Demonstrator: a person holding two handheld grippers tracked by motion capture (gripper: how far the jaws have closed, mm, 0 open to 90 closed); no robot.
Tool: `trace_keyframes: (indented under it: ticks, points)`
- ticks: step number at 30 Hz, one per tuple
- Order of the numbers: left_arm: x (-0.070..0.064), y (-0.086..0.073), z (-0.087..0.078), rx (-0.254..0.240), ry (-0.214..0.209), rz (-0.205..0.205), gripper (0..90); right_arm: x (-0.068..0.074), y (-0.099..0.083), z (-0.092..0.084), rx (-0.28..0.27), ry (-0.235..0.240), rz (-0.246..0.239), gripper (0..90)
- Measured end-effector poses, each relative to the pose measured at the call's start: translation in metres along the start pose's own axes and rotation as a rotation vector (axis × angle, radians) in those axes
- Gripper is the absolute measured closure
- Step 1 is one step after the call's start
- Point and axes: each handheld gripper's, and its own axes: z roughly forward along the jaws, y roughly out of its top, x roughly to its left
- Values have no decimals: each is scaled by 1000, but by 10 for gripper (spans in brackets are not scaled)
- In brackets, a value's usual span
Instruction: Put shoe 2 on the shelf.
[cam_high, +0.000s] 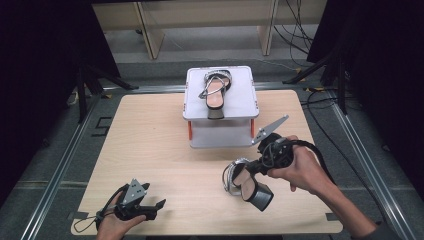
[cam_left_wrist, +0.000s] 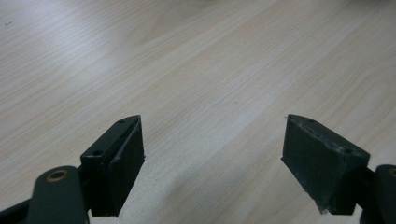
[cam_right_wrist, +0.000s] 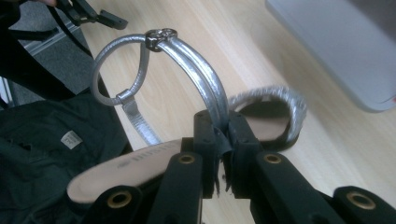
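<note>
Above the table's near right, the right tongs (cam_high: 250, 166) clench a sandal's (cam_high: 248, 186) silver strap, heel hanging down toward the person.

A light wooden table (cam_high: 165, 150) with rounded corners stands on a grey floor (cam_high: 45, 165). Toward its far edge sits a white two-tier plastic rack with red posts (cam_high: 240, 102). On the rack's top shelf lies a second heeled sandal with silver straps and a beige insole (cam_high: 216, 92). Beyond the table stands pale wooden furniture (cam_high: 150, 30), with black cables (cam_high: 295, 25) trailing beside it.
</note>
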Motion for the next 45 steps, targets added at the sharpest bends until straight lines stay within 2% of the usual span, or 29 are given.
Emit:
trace_keyframes:
  ticks: [4, 6, 9, 13, 15, 18, 19, 24, 25, 28, 29, 30, 31, 36, 39, 40, 41, 43, 44, 45]
  points:
    - [1, 0, 0, 0, 2, 0, 204, 4, 11, -20, -2, -17, -5, 853]
    - [0, 0, 0, -7, -1, -12, 204, 6, 16, -32, -10, -23, -24, 854]
    - [1, -1, 0, -7, 4, -9, 204, 8, 24, -48, -14, -42, -39, 855]
    - [1, -1, 0, -4, 2, -9, 204, 11, 35, -70, -30, -70, -34, 856]
    - [1, -1, 1, -5, 0, -22, 204, 10, 42, -81, -57, -90, -43, 856]
    - [2, -1, 0, 5, 5, -3, 203, 9, 54, -100, -66, -101, -25, 857]
    - [3, -1, 0, 3, 6, -3, 204, 7, 61, -109, -76, -105, -43, 858]
    - [3, -1, 0, 2, 3, -6, 204, 2, 83, -130, -62, -156, -40, 864]
    - [3, -1, 0, -1, 4, -8, 203, 0, 88, -132, -63, -162, -53, 866]
    - [4, -2, 0, 1, 6, -9, 203, -4, 102, -140, -57, -191, -48, 871]
    - [4, -2, 0, -5, 4, -18, 203, -5, 106, -142, -56, -198, -22, 873]
    - [4, -2, 0, 1, 2, -21, 203, -8, 111, -144, -61, -214, -48, 875]
    - [5, -2, -1, 9, 8, -4, 203, -11, 115, -146, -61, -222, -46, 876]
    - [6, -2, -2, 6, 4, -12, 203, -28, 140, -151, -62, -276, -13, 878]
    - [5, -2, -2, -2, 1, -25, 203, -44, 155, -148, -56, -312, 22, 878]
    - [6, -2, -2, -3, 3, -16, 203, -50, 159, -147, -55, -326, 19, 878]
    - [5, -3, -2, -25, -4, -42, 203, -56, 164, -145, -64, -333, 32, 878]
    - [7, -3, -3, -10, -1, -33, 202, -69, 172, -142, -74, -346, 47, 878]
    - [6, -4, -3, -20, -4, -48, 203, -74, 176, -140, -77, -353, 60, 878]
    - [8, -4, -3, 1, 4, -32, 202, -79, 180, -138, -79, -363, 68, 878]
